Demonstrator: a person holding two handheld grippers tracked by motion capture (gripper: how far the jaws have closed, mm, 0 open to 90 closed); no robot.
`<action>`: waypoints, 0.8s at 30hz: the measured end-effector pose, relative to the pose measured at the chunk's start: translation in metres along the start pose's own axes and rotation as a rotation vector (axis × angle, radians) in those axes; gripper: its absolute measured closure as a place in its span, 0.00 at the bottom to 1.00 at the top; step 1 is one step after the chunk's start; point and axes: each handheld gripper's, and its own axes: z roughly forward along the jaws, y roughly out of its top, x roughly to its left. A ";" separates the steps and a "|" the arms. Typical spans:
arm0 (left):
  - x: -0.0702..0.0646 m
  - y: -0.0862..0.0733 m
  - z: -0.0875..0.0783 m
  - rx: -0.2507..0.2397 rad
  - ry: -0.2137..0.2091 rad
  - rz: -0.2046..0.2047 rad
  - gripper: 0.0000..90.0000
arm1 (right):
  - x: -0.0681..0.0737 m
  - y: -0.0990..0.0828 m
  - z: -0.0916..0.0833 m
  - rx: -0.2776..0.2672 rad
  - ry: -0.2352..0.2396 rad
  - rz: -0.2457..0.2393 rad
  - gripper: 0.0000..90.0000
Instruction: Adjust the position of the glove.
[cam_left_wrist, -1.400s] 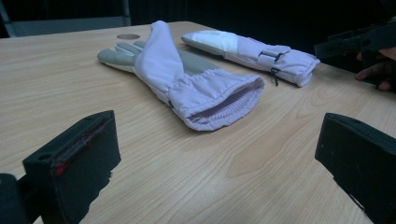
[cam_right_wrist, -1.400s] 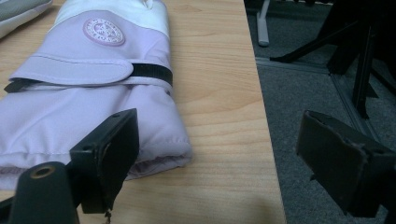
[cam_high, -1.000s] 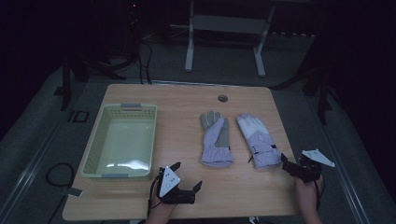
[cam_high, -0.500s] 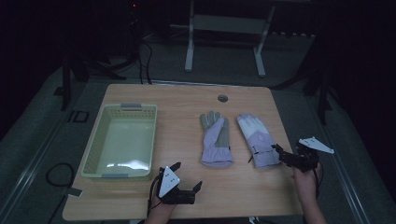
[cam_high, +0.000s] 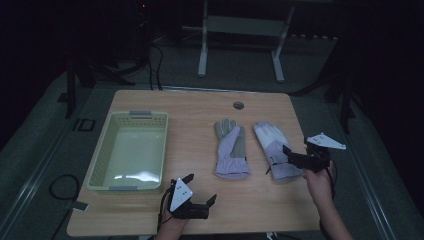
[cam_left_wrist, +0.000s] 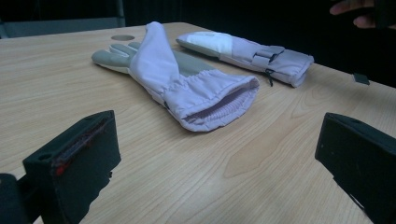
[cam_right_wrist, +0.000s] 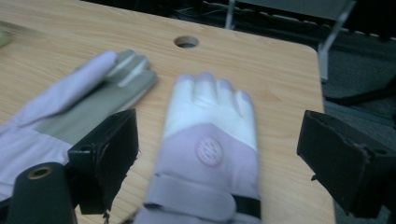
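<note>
Two lilac gloves lie side by side on the desk (cam_high: 200, 107), right of one empty pale green basket (cam_high: 131, 116). The right tool (cam_high: 286, 159), jaws spread wide, hovers at the cuff of the right glove (cam_high: 272, 147), while the left tool (cam_high: 200, 189), also spread, rests near the front edge facing the left glove (cam_high: 230, 147). The right tool's view reveals a round emblem (cam_right_wrist: 208, 150) on the right glove; the left tool's view shows the left glove's open ribbed cuff (cam_left_wrist: 219, 105).
</note>
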 end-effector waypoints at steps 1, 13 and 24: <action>0.000 0.000 0.000 0.001 -0.001 0.002 0.00 | 0.002 0.003 0.000 -0.002 0.007 -0.004 0.14; 0.001 0.000 0.000 0.005 -0.007 -0.004 0.00 | 0.039 0.036 0.017 0.006 0.083 -0.077 0.14; 0.001 0.000 0.000 0.005 -0.007 0.001 0.00 | 0.075 0.054 0.037 -0.019 0.132 -0.097 0.14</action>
